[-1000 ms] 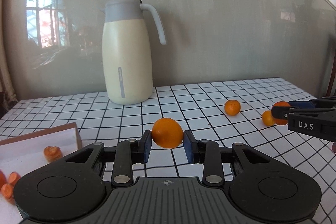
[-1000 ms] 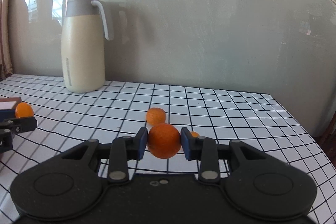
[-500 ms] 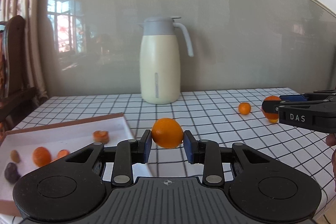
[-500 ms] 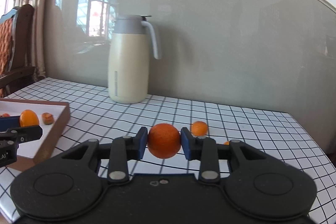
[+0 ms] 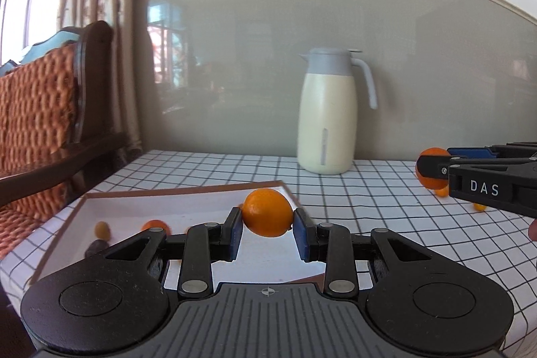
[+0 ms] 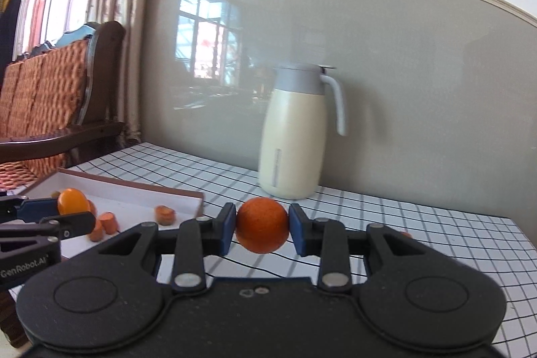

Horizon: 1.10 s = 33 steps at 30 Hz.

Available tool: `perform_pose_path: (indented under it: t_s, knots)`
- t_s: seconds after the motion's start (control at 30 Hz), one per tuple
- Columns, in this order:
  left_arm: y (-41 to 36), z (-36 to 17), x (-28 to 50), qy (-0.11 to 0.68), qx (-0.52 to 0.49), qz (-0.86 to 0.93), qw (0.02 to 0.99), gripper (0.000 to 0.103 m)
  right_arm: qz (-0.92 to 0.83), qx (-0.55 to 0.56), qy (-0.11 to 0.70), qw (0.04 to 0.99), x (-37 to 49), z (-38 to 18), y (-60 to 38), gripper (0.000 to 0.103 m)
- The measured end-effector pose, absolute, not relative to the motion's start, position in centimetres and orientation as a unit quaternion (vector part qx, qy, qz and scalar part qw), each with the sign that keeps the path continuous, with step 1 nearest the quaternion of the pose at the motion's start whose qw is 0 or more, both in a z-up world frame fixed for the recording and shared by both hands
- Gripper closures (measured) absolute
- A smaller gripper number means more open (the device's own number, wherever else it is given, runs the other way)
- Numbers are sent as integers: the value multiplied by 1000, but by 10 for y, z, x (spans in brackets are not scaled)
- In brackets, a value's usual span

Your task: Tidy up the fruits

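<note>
We carry an orange (image 5: 267, 217) pinched in the left hand-held gripper (image 5: 267, 225), over the near edge of the tray (image 5: 188, 190). The right hand-held gripper (image 6: 262, 228) pinches another orange (image 6: 262, 224) above the worktop (image 6: 436, 234); the tray lies to its left, so the left hand is nearer.

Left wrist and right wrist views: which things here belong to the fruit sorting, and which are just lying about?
Part of the job:
- left gripper, shut on a yellow-orange fruit
- right gripper, shut on a deeper orange fruit
- brown-rimmed tray holding fruit pieces
- loose small fruits on the tablecloth

Lying about:
- cream thermos jug
- wooden chair
</note>
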State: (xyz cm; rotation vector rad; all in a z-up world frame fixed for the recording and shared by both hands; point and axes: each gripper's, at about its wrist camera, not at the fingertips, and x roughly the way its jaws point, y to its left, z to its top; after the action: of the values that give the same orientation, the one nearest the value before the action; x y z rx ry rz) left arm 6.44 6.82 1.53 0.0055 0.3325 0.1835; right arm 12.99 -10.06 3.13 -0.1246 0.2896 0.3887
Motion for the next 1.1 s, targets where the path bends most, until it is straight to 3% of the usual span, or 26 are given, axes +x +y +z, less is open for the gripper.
perform_pose_path:
  t_s: [1.1]
  knots:
    - [152, 12, 43, 166, -18, 193, 967, 70, 279, -66, 124, 950, 119, 30, -12, 77]
